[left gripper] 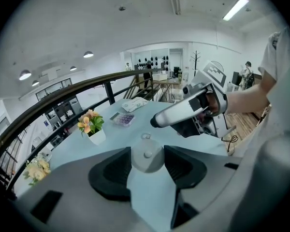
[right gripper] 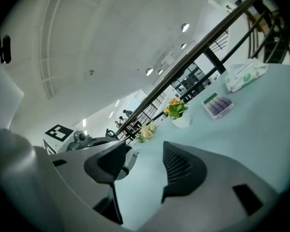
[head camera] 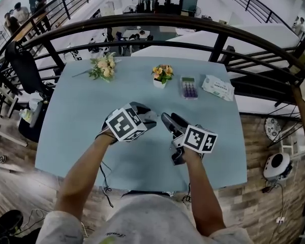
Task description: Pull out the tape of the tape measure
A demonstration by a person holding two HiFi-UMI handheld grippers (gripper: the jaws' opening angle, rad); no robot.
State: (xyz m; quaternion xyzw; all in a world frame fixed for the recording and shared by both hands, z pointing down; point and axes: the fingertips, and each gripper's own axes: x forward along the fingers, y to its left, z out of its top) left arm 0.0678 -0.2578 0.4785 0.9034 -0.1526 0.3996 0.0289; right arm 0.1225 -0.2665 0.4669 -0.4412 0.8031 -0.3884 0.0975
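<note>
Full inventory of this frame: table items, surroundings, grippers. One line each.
table: 1, light blue, beside the railing
flower bouquet: 1, pale cream, lying at the table's far left
potted flowers: 1, orange in a white pot, far middle
small case: 1, purple pieces inside, right of the pot
wipes pack: 1, white and green, far right
tape measure: 1, white, round, between the left gripper's pads
railing: 1, dark, curving behind the table
left gripper: 1, grey with black pads, shut on the tape measure
right gripper: 1, same colours, jaws apart, empty, beside the left one
forearms: 2, bare, bottom of the head view
</note>
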